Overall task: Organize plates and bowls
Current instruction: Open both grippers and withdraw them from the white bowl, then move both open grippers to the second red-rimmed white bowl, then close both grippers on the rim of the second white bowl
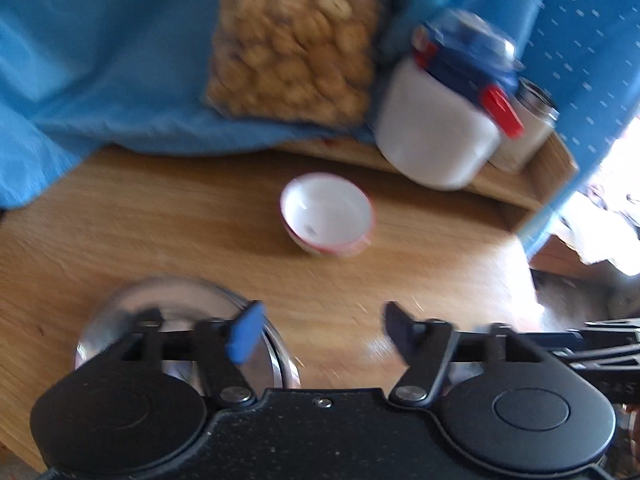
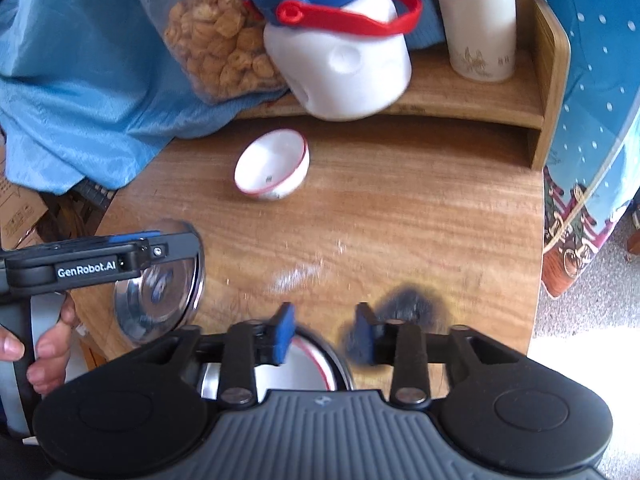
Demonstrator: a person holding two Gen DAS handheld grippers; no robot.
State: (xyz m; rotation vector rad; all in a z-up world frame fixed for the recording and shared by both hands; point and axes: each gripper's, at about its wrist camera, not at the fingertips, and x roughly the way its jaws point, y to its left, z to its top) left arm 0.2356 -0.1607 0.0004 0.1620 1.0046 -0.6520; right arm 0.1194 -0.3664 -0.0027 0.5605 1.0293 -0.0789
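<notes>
Bowl point(image 1: 327, 215) ctr, L gripper point(image 1: 322, 330) agape

Wooden table point(image 2: 400, 208) with a raised back shelf point(image 2: 480, 92), blue cloth point(image 1: 100, 80) behind, sunlit floor point(image 2: 580, 320)

Right wrist view: a small bowl point(image 2: 273, 169) sits on the wooden table point(image 2: 400, 220) at twelve o'clock. A steel plate point(image 2: 160, 280) lies at nine o'clock, under the left gripper point(image 2: 156, 246). Behind the bowl, a raised shelf point(image 2: 460, 92) holds a jug point(image 2: 340, 52) and, at two o'clock, a flask point(image 2: 478, 24). A bag of snacks point(image 2: 216, 36) lies at eleven o'clock on a cloth point(image 2: 80, 80).
</notes>
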